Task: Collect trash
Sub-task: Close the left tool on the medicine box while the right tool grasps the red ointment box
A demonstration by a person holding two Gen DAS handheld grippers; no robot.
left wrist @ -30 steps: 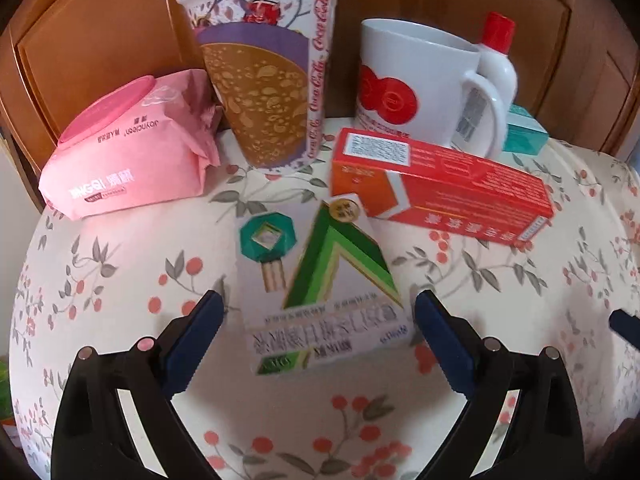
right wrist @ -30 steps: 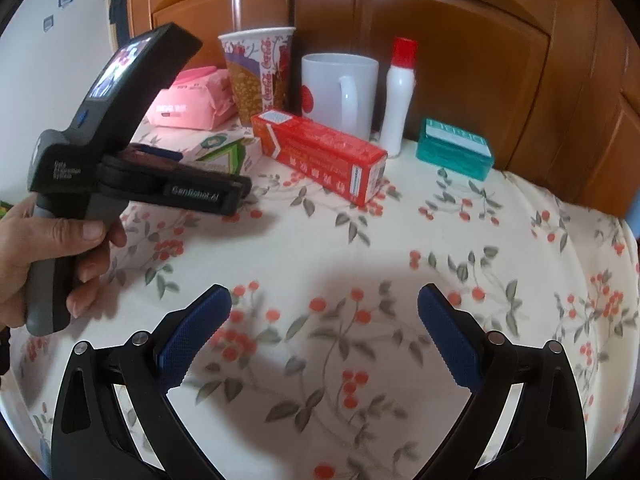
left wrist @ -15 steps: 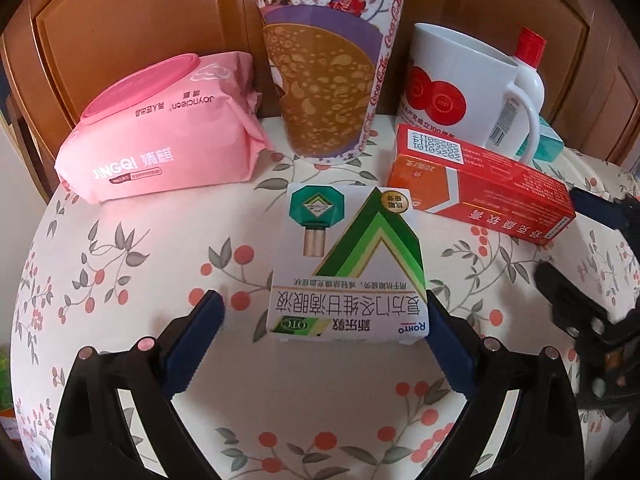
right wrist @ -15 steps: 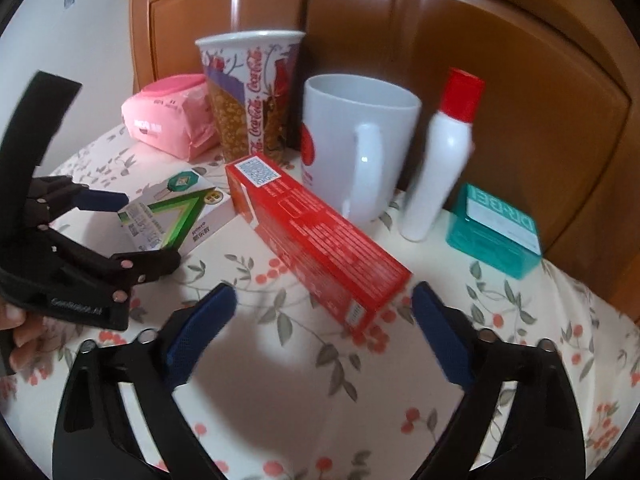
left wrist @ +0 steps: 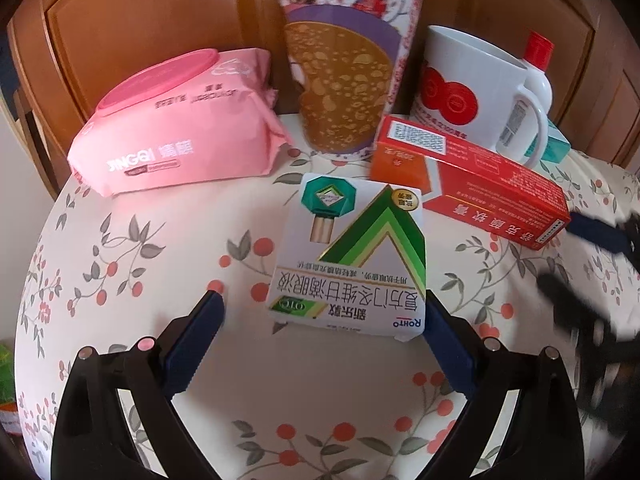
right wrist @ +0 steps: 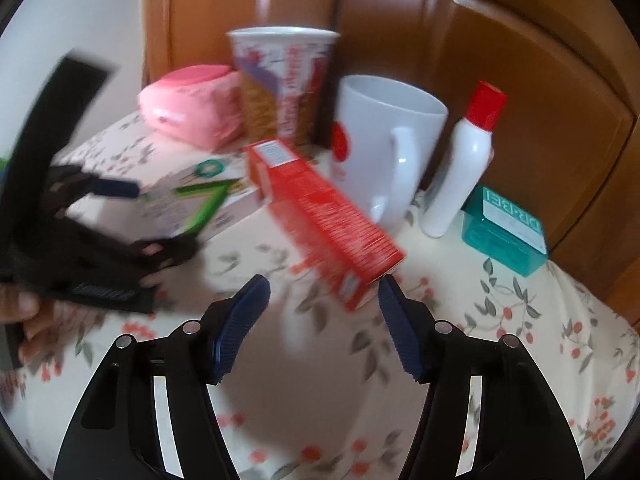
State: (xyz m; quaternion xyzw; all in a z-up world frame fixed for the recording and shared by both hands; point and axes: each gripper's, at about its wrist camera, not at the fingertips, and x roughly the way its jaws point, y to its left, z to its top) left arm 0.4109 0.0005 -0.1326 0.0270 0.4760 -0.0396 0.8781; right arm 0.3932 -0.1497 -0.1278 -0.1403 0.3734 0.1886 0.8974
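Observation:
A white and green eye-drop box [left wrist: 352, 260] lies flat on the floral tablecloth [left wrist: 140, 264]. My left gripper [left wrist: 324, 312] is open, its blue pads straddling the box's near end; the right pad is close to the box's corner. A long red box [left wrist: 480, 184] lies to the right of it. In the right wrist view my right gripper [right wrist: 324, 294] is open, its pads on either side of the red box's near end [right wrist: 352, 256]. The left gripper [right wrist: 116, 188] shows there at the eye-drop box [right wrist: 192, 204].
A pink wipes pack [left wrist: 180, 128], a tall paper cup [left wrist: 344, 64], a white mug [left wrist: 472, 92], a white bottle with a red cap [right wrist: 464, 168] and a teal box [right wrist: 504, 232] stand along the back against wooden cabinet doors [left wrist: 140, 20].
My left gripper has moved in around the eye-drop box. My right gripper has moved forward to the red box's end and its jaws have narrowed.

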